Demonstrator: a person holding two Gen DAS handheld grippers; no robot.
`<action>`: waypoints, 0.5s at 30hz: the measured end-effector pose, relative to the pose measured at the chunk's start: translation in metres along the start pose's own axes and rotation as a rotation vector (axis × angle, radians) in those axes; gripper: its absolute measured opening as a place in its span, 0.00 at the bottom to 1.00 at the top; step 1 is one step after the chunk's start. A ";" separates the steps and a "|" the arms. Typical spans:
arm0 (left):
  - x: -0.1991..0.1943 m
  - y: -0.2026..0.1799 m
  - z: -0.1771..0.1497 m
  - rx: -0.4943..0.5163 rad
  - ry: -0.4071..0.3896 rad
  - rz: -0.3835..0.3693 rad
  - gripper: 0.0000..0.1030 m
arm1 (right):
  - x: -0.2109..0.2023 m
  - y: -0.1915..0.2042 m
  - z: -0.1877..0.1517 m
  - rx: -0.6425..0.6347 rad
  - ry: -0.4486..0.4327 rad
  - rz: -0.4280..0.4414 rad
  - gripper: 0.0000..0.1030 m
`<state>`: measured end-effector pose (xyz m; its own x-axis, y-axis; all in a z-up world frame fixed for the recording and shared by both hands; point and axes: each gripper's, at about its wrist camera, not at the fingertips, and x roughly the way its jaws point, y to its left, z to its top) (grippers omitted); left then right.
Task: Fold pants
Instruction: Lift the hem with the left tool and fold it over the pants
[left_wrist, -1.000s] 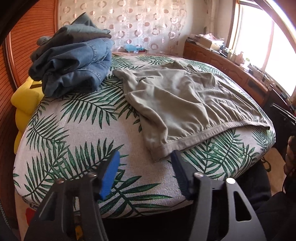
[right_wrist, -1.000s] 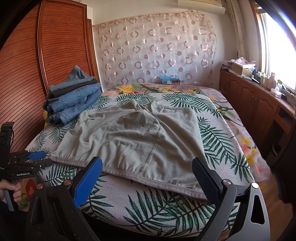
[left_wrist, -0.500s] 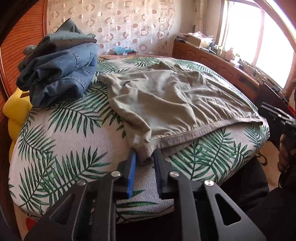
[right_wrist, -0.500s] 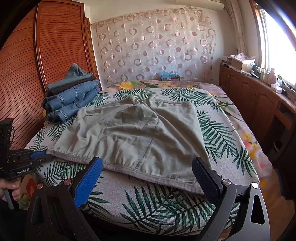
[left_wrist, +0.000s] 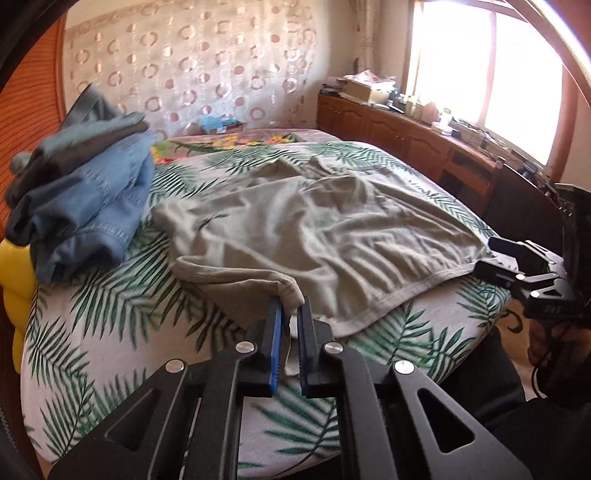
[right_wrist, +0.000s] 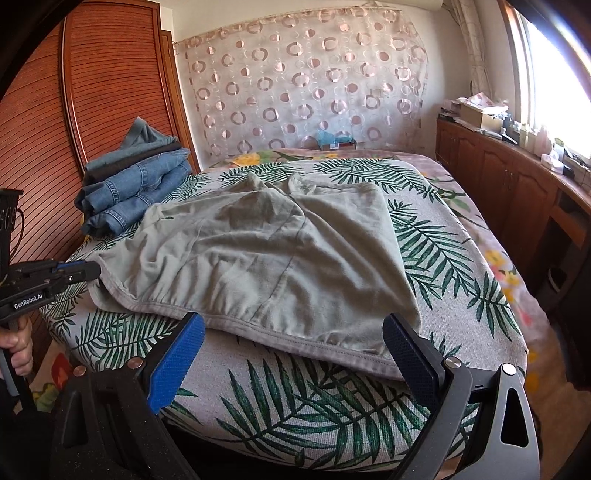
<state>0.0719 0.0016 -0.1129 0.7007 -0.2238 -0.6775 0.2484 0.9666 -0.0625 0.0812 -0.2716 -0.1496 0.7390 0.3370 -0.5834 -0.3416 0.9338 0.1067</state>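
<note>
1. Pants (right_wrist: 266, 258): one pair, light grey-green soft fabric, short legs, stitched waistband hem.
2. State: unfolded, spread mostly flat on the leaf-print bed cover (right_wrist: 436, 236), rumpled with shallow wrinkles.
3. Pose, right wrist view: waistband runs along the near edge from 9 o'clock to 5 o'clock; leg ends bunch toward 12 o'clock.
4. Left waistband corner (left_wrist: 291, 291): lifted off the cover and pinched into a small fold, fabric behind it pulled up in a ridge.
5. Right waistband corner (right_wrist: 402, 354): lies flat near the bed's front edge, at 5 o'clock.
</note>
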 end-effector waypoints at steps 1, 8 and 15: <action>0.001 -0.004 0.004 0.009 -0.001 -0.010 0.08 | 0.000 -0.002 -0.001 0.003 0.001 -0.004 0.95; 0.007 -0.031 0.038 0.091 -0.031 -0.062 0.07 | -0.007 -0.017 -0.004 0.028 -0.001 -0.034 0.95; 0.013 -0.063 0.060 0.155 -0.041 -0.116 0.07 | -0.014 -0.025 -0.006 0.041 -0.007 -0.053 0.95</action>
<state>0.1057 -0.0692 -0.0734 0.6873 -0.3406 -0.6416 0.4267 0.9041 -0.0228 0.0758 -0.3007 -0.1488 0.7598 0.2875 -0.5832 -0.2778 0.9545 0.1086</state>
